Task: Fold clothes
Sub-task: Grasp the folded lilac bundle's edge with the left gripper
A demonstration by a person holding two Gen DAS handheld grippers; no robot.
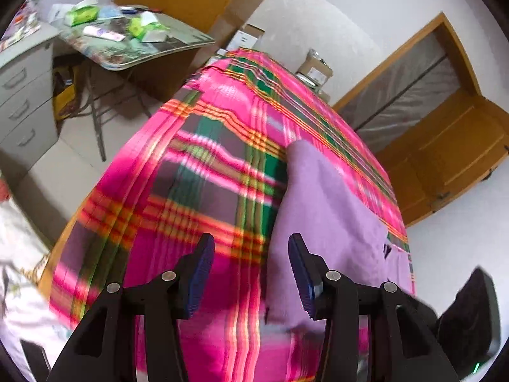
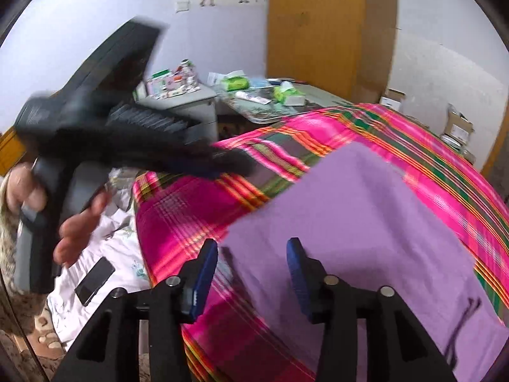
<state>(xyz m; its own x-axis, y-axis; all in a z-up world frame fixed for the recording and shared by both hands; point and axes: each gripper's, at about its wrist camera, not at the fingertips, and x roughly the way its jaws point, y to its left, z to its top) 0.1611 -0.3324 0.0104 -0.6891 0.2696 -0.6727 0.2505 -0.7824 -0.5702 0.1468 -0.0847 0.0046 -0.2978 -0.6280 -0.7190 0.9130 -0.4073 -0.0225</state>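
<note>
A lilac garment lies flat on a pink plaid cloth that covers the table. It also shows in the left wrist view, on the cloth. My right gripper is open and empty, just above the garment's near left edge. My left gripper is open and empty, above the cloth at the garment's left edge. In the right wrist view the left gripper is blurred, held by a hand at the left, over the cloth.
A phone lies on a white floral sheet left of the table. A grey drawer cabinet and a cluttered side table stand behind. Wooden doors and cardboard boxes are to the right.
</note>
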